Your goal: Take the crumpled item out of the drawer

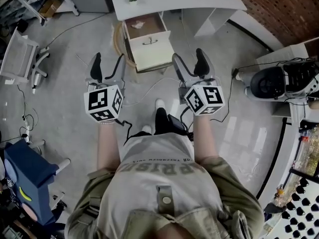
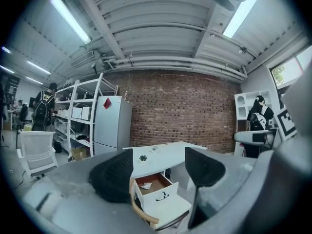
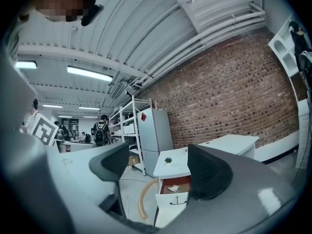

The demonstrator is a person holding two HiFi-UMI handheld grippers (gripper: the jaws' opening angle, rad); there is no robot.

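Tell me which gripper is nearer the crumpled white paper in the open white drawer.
Left, by a little. The left gripper is short of the crumpled white paper, just leftward; the right gripper is farther off rightward.

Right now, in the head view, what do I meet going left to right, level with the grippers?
White chair → left gripper → open drawer → right gripper.
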